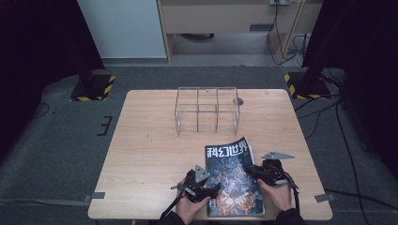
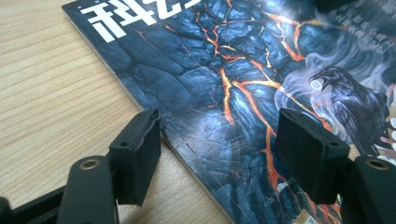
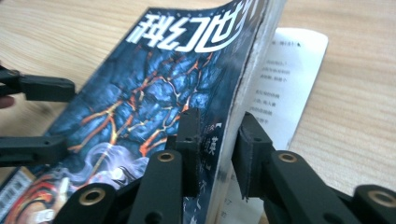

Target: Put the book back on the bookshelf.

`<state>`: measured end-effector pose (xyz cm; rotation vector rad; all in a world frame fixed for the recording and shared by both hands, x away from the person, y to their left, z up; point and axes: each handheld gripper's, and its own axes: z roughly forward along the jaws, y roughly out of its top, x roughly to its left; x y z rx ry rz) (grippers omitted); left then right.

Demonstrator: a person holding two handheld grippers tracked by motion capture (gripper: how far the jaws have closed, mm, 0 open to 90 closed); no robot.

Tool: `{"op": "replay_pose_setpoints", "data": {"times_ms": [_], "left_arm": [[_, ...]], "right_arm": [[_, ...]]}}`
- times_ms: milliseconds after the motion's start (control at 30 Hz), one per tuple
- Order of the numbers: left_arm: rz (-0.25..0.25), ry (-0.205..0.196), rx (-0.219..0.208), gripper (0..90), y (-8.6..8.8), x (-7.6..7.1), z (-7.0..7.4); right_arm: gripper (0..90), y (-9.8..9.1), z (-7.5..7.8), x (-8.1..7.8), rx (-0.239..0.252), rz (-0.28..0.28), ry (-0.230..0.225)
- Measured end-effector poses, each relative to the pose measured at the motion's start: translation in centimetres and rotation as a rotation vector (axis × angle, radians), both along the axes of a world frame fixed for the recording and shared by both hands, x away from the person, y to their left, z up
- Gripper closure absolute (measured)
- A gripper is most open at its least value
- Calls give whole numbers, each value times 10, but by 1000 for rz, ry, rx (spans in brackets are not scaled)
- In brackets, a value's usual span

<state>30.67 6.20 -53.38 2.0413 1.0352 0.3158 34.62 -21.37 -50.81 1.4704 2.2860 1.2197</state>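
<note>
Nearest us, our right gripper (image 3: 215, 140) has its jaws clamped on the raised edge of the magazine (image 3: 154, 93), hiding some print. Our left gripper (image 2: 217, 149) has its jaws apart, straddling the magazine's opposite edge on the table (image 1: 150, 140). Farther off stands a clear divided box (image 1: 207, 110), its contents unclear.
</note>
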Motion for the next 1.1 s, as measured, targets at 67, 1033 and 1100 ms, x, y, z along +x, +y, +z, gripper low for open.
{"op": "replay_pose_setpoints", "data": {"times_ms": [67, 1033, 1100], "left_arm": [[3, 2, 0, 308, 1, 0, 0], [76, -29, -146, 283, 33, 12, 15], [78, -39, -158, 295, 35, 12, 17]], "right_arm": [[780, 0, 5, -2, 31, -1, -5], [843, 7, 30, -11, 141, 47, -109], [843, 7, 31, -11, 142, 52, -114]]}}
